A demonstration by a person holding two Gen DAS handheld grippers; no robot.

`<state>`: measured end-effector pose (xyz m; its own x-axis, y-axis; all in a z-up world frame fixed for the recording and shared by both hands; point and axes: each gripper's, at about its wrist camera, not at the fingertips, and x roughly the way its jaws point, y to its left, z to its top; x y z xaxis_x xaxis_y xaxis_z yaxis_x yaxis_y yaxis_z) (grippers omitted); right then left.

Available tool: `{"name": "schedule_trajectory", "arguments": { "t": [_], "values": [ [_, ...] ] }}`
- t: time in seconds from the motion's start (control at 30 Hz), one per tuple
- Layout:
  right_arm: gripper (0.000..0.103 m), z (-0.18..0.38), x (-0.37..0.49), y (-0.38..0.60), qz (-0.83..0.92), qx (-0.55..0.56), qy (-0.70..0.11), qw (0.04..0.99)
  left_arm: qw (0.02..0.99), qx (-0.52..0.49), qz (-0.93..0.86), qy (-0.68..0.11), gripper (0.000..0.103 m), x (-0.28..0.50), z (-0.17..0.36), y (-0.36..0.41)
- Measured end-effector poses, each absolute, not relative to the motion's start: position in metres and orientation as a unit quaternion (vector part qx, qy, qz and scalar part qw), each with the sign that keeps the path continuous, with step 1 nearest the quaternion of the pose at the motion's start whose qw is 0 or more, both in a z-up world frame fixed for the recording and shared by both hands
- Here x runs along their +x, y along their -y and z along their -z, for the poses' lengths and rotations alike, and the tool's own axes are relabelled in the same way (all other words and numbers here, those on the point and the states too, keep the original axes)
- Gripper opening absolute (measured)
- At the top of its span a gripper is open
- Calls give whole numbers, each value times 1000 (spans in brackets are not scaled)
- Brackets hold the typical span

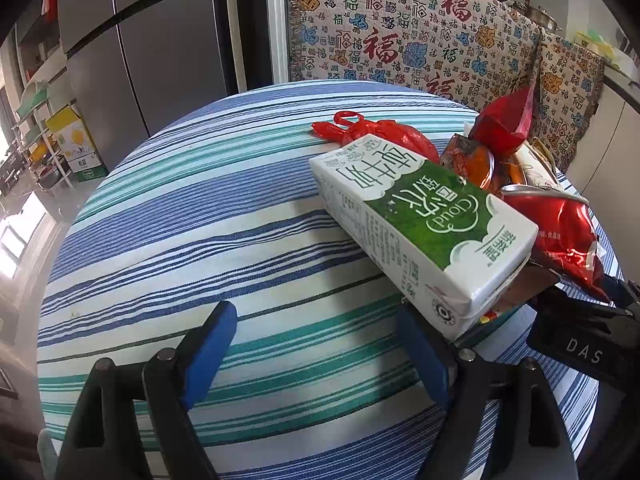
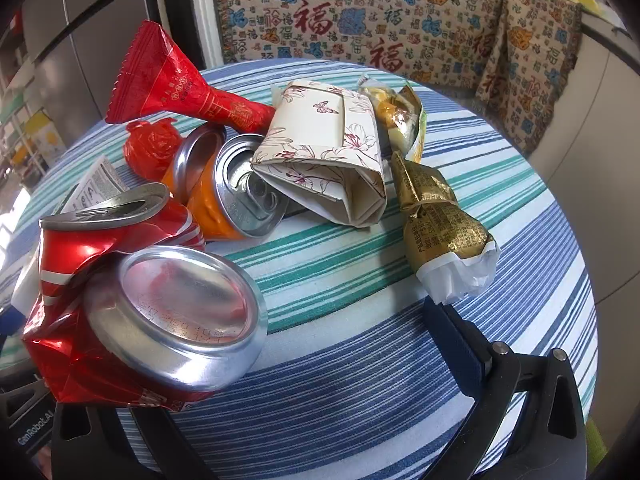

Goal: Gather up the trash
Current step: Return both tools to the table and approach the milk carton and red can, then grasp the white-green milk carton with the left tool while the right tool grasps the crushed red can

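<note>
Left gripper wide, empty; milk carton just right of fingers: light, stiff, smooth; grip across narrow sides.

Bench covered by striped blue-green cloth. Trash clustered around orange can: crushed red can nearer, floral paper box beside, gold wrapper beyond box, milk carton behind.

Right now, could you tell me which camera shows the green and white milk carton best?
The left wrist view: the milk carton lies fully visible, printed face up. The right wrist view shows only a sliver of its printed side behind the crushed red can.
</note>
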<state>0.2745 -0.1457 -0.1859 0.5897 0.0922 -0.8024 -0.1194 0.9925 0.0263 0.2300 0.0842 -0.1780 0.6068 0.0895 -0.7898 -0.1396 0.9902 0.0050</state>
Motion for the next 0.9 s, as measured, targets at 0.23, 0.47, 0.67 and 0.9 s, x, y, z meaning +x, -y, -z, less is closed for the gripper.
{"name": "schedule_trajectory", "arguments": {
  "t": [0.23,0.47,0.67,0.9],
  "values": [
    [103,186,275,146,-60,-15,-449,891,896,-28,-65,-439,84,230,178,-84],
    [103,186,275,146,-61,-16,-449,891,896,-28,-64,-439,84,230,178,-84],
    [103,186,275,146,-62,-16,-449,891,896,-34,-61,-438,84,231,177,-86],
    [103,186,274,146,-63,-16,-449,891,900,-113,25,-420,84,207,171,-115]
  ]
}}
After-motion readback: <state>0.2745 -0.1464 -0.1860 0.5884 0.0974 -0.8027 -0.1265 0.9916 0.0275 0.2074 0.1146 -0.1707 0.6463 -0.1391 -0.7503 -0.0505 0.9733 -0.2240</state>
